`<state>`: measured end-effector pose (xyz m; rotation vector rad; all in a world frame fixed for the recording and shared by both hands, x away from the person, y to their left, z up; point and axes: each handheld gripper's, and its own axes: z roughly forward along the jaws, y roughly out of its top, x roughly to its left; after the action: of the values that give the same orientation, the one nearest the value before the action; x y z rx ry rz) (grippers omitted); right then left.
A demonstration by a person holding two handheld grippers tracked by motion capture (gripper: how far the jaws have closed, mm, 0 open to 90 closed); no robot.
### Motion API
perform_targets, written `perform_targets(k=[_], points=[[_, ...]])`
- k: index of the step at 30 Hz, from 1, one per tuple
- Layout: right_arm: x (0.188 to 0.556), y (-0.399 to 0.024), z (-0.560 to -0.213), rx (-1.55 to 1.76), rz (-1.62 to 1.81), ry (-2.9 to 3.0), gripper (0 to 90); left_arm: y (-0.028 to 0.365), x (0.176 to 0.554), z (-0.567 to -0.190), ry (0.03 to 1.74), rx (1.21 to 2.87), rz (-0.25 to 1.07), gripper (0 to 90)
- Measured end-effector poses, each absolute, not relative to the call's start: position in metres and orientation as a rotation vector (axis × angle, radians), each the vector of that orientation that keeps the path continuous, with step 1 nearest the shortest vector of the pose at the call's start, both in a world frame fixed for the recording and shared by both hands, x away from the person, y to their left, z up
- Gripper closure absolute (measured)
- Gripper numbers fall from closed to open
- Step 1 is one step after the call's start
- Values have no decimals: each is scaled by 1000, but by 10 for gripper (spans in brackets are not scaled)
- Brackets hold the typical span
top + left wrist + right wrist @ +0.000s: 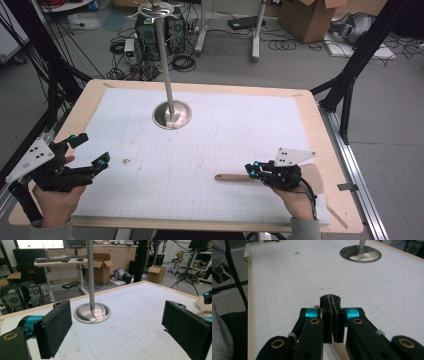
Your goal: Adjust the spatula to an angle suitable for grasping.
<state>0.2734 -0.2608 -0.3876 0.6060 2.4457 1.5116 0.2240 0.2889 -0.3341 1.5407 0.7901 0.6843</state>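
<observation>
A wooden spatula lies flat near the table's front right, handle pointing left and broad blade to the right. My right gripper sits right over the handle, pointing left. In the right gripper view its pads are pressed together, with a sliver of wood beside them. I cannot tell whether any wood is clamped. My left gripper hovers at the front left with its jaws wide apart and nothing between the pads.
A metal stand with a round base and a tall pole rises from the middle back of the white gridded mat. Table edges are bare wood. Cables, computers and cardboard boxes lie on the floor beyond.
</observation>
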Motion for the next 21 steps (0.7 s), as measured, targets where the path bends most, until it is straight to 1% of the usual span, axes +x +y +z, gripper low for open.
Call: perform_targets(k=[21], points=[[288, -232, -416, 616, 1448, 2614, 895, 288, 224, -335, 792, 1542, 682, 97]])
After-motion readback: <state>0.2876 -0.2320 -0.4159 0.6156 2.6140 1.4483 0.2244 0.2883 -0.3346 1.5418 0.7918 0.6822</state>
